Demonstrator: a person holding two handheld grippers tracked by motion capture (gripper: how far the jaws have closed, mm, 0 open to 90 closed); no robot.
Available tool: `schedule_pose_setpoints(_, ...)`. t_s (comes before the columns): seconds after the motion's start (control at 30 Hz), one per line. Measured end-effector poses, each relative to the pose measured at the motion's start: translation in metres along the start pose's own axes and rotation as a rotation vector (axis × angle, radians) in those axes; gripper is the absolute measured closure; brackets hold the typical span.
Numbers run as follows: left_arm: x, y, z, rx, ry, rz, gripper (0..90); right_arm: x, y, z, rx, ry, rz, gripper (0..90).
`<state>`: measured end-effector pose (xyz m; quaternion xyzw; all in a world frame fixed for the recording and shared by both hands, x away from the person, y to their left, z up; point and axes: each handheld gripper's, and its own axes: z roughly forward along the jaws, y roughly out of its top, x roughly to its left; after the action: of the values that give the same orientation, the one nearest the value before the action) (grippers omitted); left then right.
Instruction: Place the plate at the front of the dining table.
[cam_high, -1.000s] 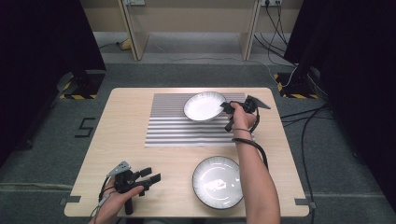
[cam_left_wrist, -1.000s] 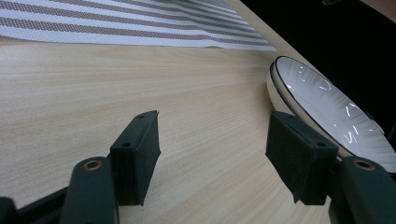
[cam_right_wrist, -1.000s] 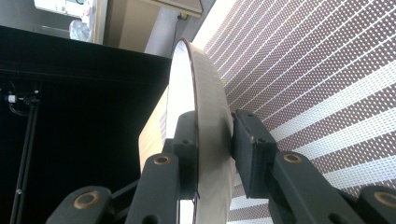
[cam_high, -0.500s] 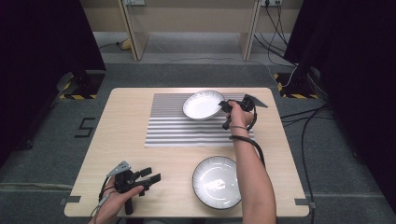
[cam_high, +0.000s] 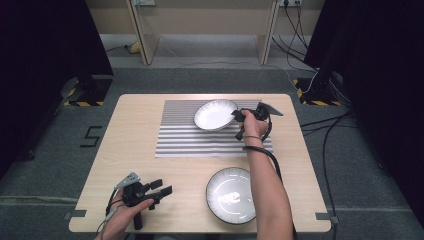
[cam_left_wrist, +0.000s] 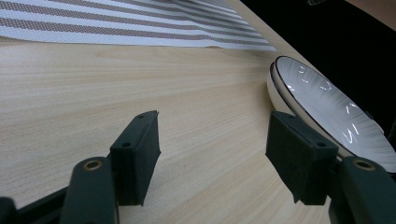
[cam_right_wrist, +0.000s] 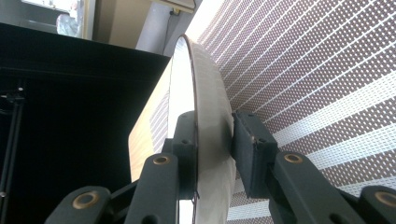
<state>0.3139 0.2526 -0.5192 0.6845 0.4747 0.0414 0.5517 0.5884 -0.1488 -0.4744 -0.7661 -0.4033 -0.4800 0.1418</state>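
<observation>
A shallow white ceramic bowl with a ribbed outside and a thin dark rim (cam_high: 215, 114) sits over the far right part of a grey-and-white striped woven placemat (cam_high: 190, 137), and it is tilted, its right edge raised off the mat. In the right gripper view the bowl (cam_right_wrist: 205, 93) stands edge-on between the two black jaws: one pad lies against the inner face, the other against the ribbed outer wall, so the right gripper (cam_right_wrist: 212, 154) is closed on the bowl's rim at a partly open width. From the high view the right gripper (cam_high: 240, 117) meets the bowl at its right edge, with the person's right hand (cam_high: 252, 122) behind it and the forearm running back toward the near edge of the table.

A second white bowl with a dark rim (cam_high: 231, 194) rests flat on the bare light wooden table (cam_high: 135, 130), near the front edge and just left of that forearm, well apart from the first bowl. In the left gripper view this second bowl (cam_left_wrist: 327, 107) lies to the right, beyond the jaws.

The left gripper (cam_high: 160, 191) lies low at the near left of the table, held in the person's left hand (cam_high: 127, 212). Its jaws stand wide apart with only table between them (cam_left_wrist: 212, 158), holding nothing.
</observation>
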Motion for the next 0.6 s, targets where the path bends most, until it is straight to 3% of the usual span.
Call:
schedule_pose_setpoints(0.2,0.000,0.000,0.000,0.000,0.001,0.000,34.3,-0.002,-0.002,0.003,-0.001,-0.020,-0.017,71.0)
schedule_pose_setpoints(0.6,0.000,-0.001,-0.001,0.002,0.000,0.000,34.3,-0.012,-0.003,0.004,-0.004,-0.015,0.015,72.3)
